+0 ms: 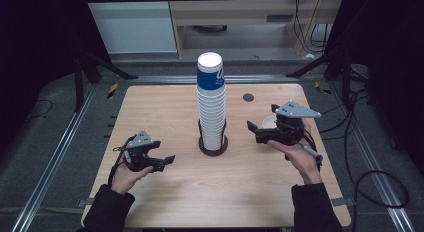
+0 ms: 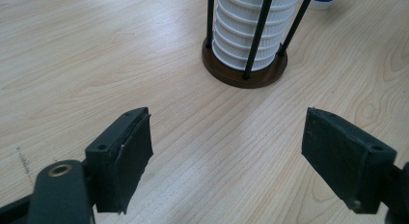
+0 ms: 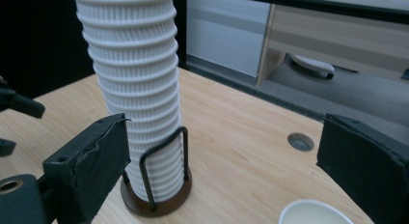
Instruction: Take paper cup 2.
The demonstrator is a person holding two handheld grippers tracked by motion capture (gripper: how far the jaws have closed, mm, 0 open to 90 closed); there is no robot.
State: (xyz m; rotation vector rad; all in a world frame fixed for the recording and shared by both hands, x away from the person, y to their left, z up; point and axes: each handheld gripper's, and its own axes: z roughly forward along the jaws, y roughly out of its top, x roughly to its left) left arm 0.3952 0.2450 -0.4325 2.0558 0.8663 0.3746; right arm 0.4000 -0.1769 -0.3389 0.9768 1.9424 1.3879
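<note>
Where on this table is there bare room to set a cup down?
Bare wood: the far-left corner of the table, and the near edge between the forearms. Crowded: the centre with the cup stack in its holder, and the single cup by the right gripper.

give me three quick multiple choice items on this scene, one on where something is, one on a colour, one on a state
1. Where does the single paper cup stand?
A. On the table beside the right gripper
B. On top of the stack
C. Beside the left gripper

2. What colour is the band on the top cup of the cup stack?
A. Red
B. Blue
C. Green

3. How do the left gripper's fingers stand?
A. Shut on a cup
B. Shut on nothing
C. Spread open over bare table

Answers:
1. A, the high view shows the lone white cup next to the right gripper, away from the holder.
2. B, the topmost cup carries a blue band in the high view.
3. C, the left gripper view shows a wide gap with only wood between them.
</note>
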